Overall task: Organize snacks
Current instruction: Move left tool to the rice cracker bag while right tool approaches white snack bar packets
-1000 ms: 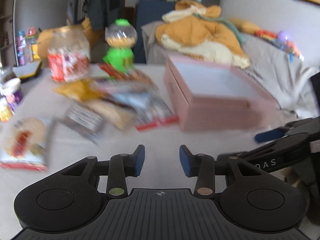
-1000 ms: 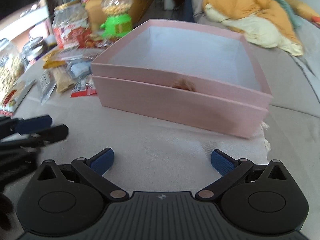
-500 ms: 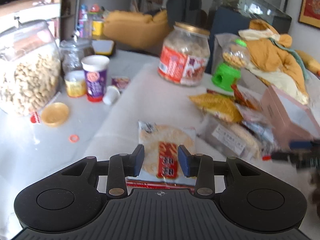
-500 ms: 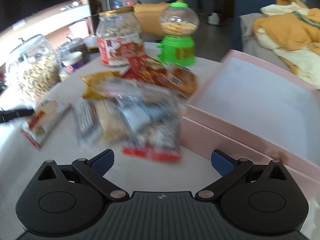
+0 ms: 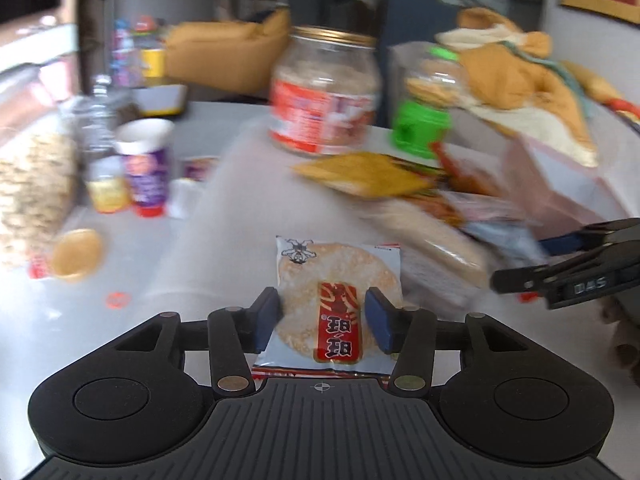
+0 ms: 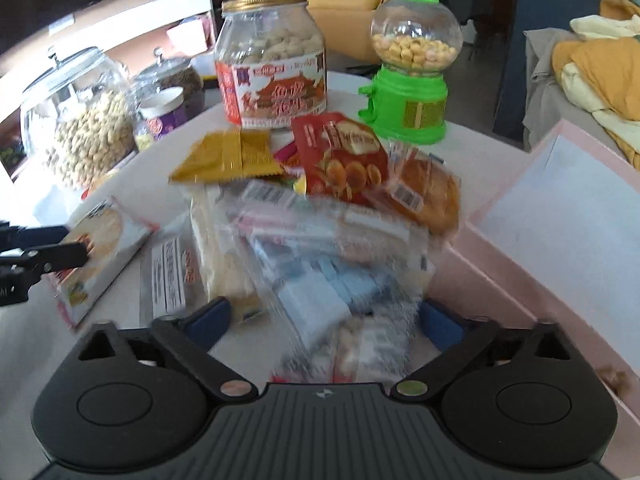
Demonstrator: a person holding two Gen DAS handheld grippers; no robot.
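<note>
A: Left view first. Left tool (image 5: 323,320) low over the counter (image 5: 224,240), jaws opening, rice cracker pack (image 5: 338,300) between the pads but not pinched. Rest of the pile (image 5: 420,216) lying further off to the right, pink box (image 5: 560,184) beyond it, all blurred. Right tool (image 5: 560,264) poking in from the right edge.

B: Progress?

A: Barely begun, by the look of it. No snack seen in the box from here; every pack on the counter.

B: Against a second ago?

A: Then facing the box with nothing between the jaws; half a second back already over the cracker pack, jaws narrower. Now wider, pack closer in.

B: Right view?

A: Right tool (image 6: 320,320) above the near end of the pile (image 6: 320,240), jaws closing, clear-wrapped packs (image 6: 332,304) between them, no firm pinch visible. Box (image 6: 560,240) just right of the pile, visible part of the inside bare. Jar (image 6: 272,68) and green dispenser (image 6: 412,80) upright behind.

B: Change there?

A: A second ago aimed at the box front, jaws widest; since swung to the pile and narrowed.
</note>
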